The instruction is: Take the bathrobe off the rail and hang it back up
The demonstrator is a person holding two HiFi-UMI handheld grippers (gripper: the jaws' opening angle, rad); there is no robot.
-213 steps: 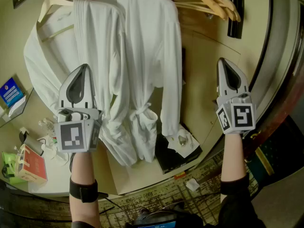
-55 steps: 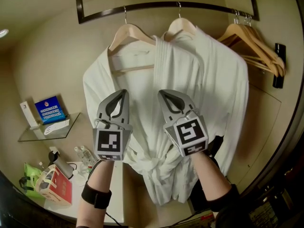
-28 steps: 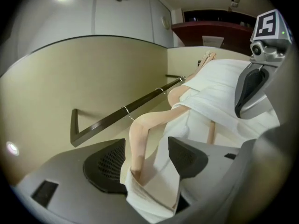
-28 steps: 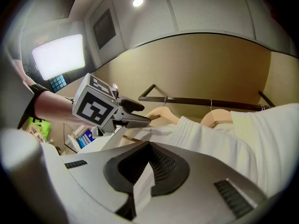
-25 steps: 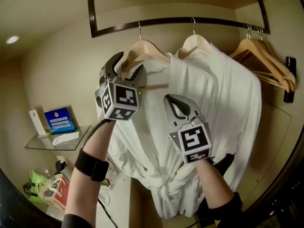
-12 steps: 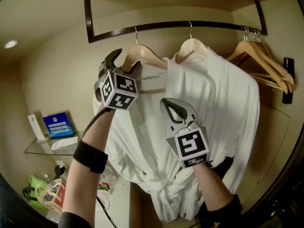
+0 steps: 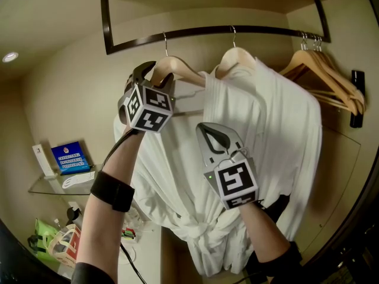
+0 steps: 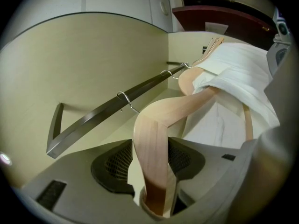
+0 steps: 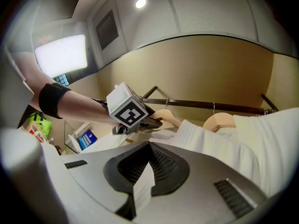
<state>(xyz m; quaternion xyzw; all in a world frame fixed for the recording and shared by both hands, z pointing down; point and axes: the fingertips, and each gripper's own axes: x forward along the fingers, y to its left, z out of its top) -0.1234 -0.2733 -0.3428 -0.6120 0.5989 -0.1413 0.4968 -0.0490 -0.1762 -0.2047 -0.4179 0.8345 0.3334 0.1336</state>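
At the wardrobe rail [image 7: 260, 29], the left claw [image 7: 155, 76] reaches up and has just been closing on the bare wooden shoulder of a hanger [image 8: 152, 139]. Its pads appear to press the wood from either side. This looks like the hold needed to lift the hanger clear: its wire hook is over the rail and the white bathrobe [image 7: 160, 176] draped from it hangs in place, so the take-off is not yet done. The right claw [image 7: 206, 126] is held lower, jaws together, in front of a second bathrobe [image 7: 266, 135] on the neighbouring hanger [image 7: 237, 57]. A sliver of white shows behind its tips, but whether any cloth is nipped there cannot be told. It seems placed to steady the fabric once the hanger comes free. A cluster of empty hangers [image 7: 320, 70] crowds the rail's right end.
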